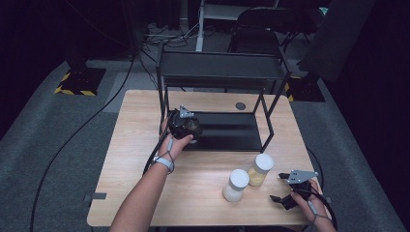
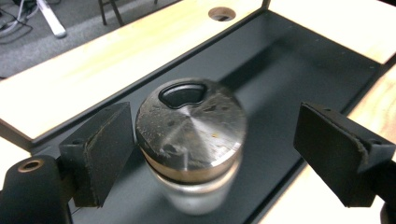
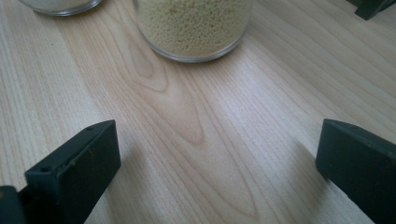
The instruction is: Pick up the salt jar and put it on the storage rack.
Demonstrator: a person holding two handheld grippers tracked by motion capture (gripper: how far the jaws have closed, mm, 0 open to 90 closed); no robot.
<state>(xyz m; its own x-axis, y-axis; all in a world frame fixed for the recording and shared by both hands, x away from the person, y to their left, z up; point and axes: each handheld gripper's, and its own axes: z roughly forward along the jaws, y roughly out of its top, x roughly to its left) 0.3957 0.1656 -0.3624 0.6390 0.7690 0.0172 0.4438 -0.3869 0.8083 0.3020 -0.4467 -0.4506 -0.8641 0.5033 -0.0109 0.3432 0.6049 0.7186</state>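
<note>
At centre frame, on the black shelf point(image 2: 299, 56), the metal-lidded jar point(image 2: 190, 135) stands between the left gripper point(image 2: 224, 158) jaws — parted, seemingly clear of it — while the right gripper point(image 3: 215, 172) gapes wide over bare table point(image 3: 196, 130)

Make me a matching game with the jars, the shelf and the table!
Things:
1. metal-lidded glass jar
2. yellow-grain jar with white lid
3. black metal shelf rack
4. light wooden table

Descriptions:
A. stands on the table
B. has a round hole
C. is full of tiny beads
D. sits on the black tray

Pairs: 1-D, 2-C, 3-A, 4-B
</note>
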